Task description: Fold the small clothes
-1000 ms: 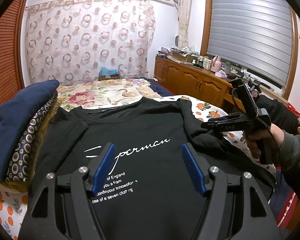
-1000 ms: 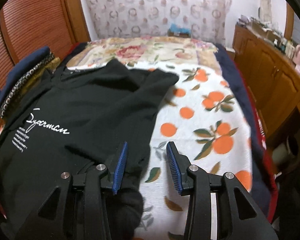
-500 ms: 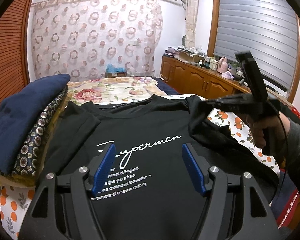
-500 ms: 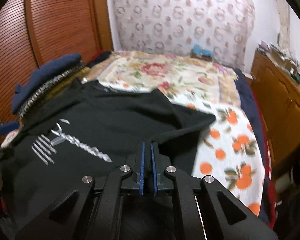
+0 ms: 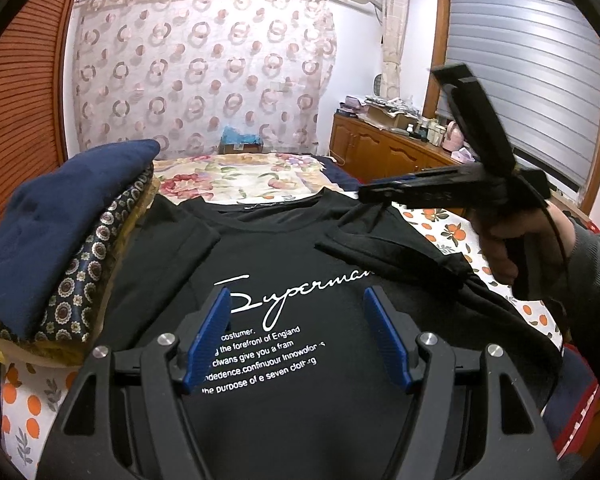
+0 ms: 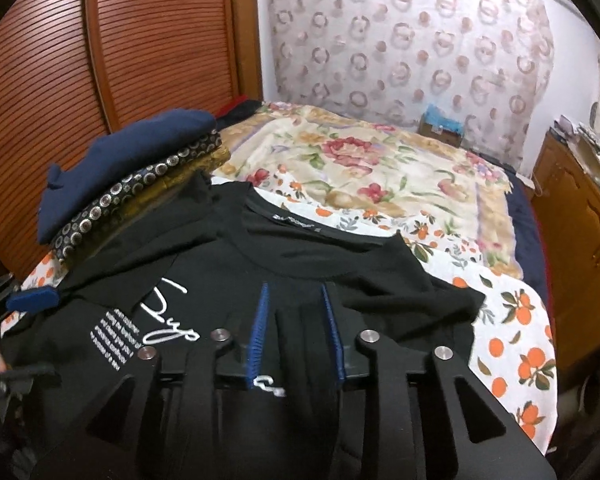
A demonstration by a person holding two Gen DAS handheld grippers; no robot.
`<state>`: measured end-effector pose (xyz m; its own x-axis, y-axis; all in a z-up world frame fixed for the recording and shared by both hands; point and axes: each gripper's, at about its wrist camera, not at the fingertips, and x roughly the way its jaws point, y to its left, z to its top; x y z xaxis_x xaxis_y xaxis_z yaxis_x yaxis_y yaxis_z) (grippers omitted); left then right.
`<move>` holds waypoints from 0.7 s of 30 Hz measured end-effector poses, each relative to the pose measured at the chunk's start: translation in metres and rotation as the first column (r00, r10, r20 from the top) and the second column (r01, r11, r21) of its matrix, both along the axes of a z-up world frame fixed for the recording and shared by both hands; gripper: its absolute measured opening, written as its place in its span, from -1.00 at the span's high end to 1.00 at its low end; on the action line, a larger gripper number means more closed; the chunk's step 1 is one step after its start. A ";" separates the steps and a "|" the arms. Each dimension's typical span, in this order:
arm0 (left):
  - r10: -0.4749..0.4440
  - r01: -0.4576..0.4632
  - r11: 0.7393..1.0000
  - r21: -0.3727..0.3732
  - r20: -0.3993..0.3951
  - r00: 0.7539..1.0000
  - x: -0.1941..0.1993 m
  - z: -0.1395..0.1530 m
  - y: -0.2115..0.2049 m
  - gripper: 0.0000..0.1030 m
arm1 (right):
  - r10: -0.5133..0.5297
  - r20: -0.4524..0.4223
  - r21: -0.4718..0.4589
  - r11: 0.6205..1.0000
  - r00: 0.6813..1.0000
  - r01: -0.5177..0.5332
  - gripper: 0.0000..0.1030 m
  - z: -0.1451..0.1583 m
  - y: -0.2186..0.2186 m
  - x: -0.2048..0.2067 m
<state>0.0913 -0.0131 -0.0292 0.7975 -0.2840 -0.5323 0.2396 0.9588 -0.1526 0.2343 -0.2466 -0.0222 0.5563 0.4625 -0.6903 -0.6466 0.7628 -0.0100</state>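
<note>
**Sleeve folded over black T-shirt on the bed**

The black T-shirt (image 5: 284,240) lay front-up on the bed (image 6: 512,320), beneath and ahead of both grippers. The left gripper (image 5: 296,336) hung over its white lettering, jaws wide with nothing gripped. The right gripper (image 6: 296,332), jaws narrow and opening, stood over the folded-in sleeve (image 5: 384,252); black cloth showed between them, unpinched. Left of the jaws sat a stack of folded clothes (image 5: 56,236).
</note>
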 end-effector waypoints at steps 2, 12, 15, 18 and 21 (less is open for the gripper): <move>0.004 -0.004 1.000 -0.004 -0.005 1.000 0.002 -0.001 0.001 -0.34 | -0.027 0.006 -0.029 0.999 1.000 0.027 0.48 -0.002 -0.011 -0.005; -0.009 0.009 1.000 0.009 -0.010 1.000 0.003 -0.002 -0.005 -0.34 | -0.086 -0.014 -0.075 0.994 0.996 0.085 0.47 -0.029 -0.055 -0.067; -0.013 0.013 1.000 0.014 -0.012 1.000 0.003 -0.003 -0.006 -0.34 | -0.079 -0.019 -0.068 0.995 0.997 0.077 0.47 -0.033 -0.057 -0.081; -0.010 0.011 1.000 0.020 -0.010 1.000 0.002 -0.002 -0.005 -0.34 | -0.086 -0.010 -0.115 0.990 0.996 0.084 0.47 -0.045 -0.054 -0.087; -0.004 0.004 1.000 0.021 -0.009 1.000 0.003 -0.002 -0.003 -0.34 | -0.110 0.003 -0.180 0.978 0.994 0.108 0.56 -0.060 -0.052 -0.084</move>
<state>0.0942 -0.0156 -0.0311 0.7916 -0.2764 -0.5449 0.2426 0.9607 -0.1348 0.1506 -0.2986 -0.0818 0.5915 0.2671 -0.7608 -0.5601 0.8149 -0.1493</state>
